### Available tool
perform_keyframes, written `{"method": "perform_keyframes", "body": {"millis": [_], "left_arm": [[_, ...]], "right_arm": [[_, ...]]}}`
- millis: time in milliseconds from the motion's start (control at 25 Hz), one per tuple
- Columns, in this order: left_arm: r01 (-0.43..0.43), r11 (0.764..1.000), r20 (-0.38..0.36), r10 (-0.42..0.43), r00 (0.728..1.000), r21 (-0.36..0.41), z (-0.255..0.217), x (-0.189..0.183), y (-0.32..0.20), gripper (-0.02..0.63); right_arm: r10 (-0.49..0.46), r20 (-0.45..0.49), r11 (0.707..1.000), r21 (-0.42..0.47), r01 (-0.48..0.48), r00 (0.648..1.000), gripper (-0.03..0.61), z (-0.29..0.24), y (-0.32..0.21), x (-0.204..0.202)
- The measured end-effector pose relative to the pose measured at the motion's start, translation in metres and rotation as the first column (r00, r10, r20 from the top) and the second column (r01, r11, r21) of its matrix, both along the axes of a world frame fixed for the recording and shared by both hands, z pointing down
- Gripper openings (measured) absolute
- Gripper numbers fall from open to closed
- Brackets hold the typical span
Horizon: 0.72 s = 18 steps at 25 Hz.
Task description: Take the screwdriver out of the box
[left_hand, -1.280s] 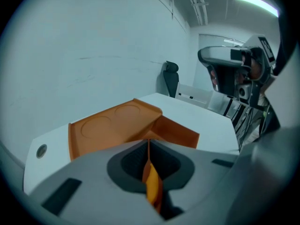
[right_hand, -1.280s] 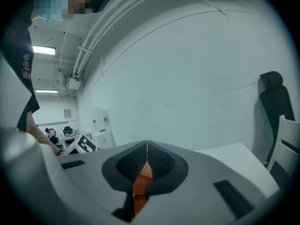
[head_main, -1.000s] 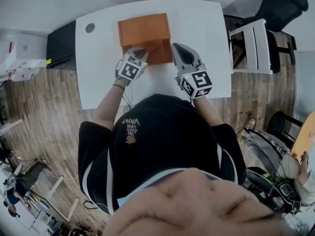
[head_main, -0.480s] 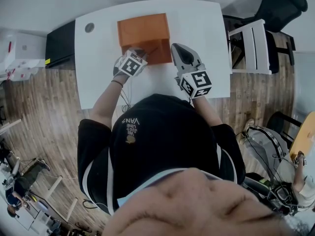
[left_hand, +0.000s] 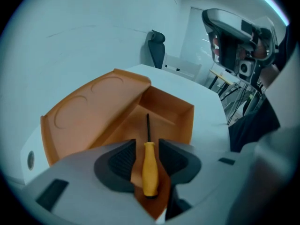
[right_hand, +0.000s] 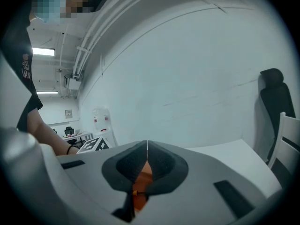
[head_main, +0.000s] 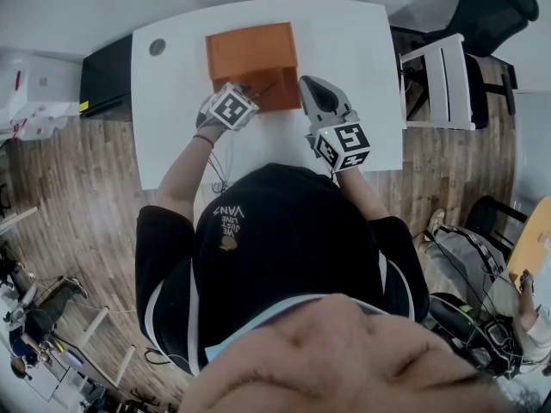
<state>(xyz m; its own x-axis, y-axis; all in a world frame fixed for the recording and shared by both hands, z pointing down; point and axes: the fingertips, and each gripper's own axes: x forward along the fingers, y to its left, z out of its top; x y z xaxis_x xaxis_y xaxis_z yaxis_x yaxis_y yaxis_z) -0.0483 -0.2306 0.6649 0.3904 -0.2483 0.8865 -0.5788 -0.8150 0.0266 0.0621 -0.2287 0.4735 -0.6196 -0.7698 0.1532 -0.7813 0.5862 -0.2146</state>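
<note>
An orange box (head_main: 258,58) stands open on the white table (head_main: 344,50), its lid (left_hand: 93,107) tipped back. Inside lies the screwdriver (left_hand: 150,170), with a yellow handle and a black shaft pointing away. My left gripper (left_hand: 146,146) hangs over the box's near edge (head_main: 244,89), pointing steeply down. Its jaws have just been opening; the handle lies between them with a gap on each side. My right gripper (head_main: 312,84) rests just right of the box, shut with nothing in it (right_hand: 147,146).
A round cable hole (head_main: 157,47) sits in the table's far left corner. A white chair (head_main: 448,76) and a black office chair (head_main: 499,7) stand to the right of the table. A black cabinet (head_main: 108,80) is on the left.
My left gripper has edged a little farther over the box and turned slightly. The right gripper and the box have stayed where they were.
</note>
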Motion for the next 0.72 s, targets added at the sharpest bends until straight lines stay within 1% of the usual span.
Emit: {"method": "perform_keyframes", "body": {"millis": [280,320,440,480,600,720], "left_arm": [[-0.036,0.999,0.056,0.036,0.998,-0.01,0.003,-0.001,-0.001,0.141],[-0.042,0.999,0.064,0.044,0.997,-0.023,0.005,0.0,0.001,0.143],[-0.057,0.993,0.073,0.065,0.995,-0.102,0.021,0.002,0.012,0.143],[-0.064,0.992,0.08,0.073,0.994,-0.11,0.023,0.002,0.013,0.143],[-0.076,0.992,0.11,0.087,0.99,-0.095,0.021,0.001,0.008,0.149],[-0.078,0.991,0.116,0.09,0.989,-0.105,0.024,0.002,0.008,0.149]], "right_arm": [[-0.008,0.006,1.0,-0.004,0.008,1.0,0.012,0.0,0.0,-0.002],[-0.008,0.006,1.0,-0.005,0.009,1.0,0.012,0.0,0.0,-0.001],[-0.008,0.006,1.0,-0.007,0.008,1.0,0.012,0.001,-0.001,0.0],[-0.008,0.006,1.0,-0.009,0.008,1.0,0.012,0.001,-0.001,0.0],[-0.011,0.005,1.0,-0.012,0.011,1.0,0.012,0.002,0.0,-0.001],[-0.011,0.008,1.0,-0.009,0.011,1.0,0.012,0.002,0.0,-0.001]]}}
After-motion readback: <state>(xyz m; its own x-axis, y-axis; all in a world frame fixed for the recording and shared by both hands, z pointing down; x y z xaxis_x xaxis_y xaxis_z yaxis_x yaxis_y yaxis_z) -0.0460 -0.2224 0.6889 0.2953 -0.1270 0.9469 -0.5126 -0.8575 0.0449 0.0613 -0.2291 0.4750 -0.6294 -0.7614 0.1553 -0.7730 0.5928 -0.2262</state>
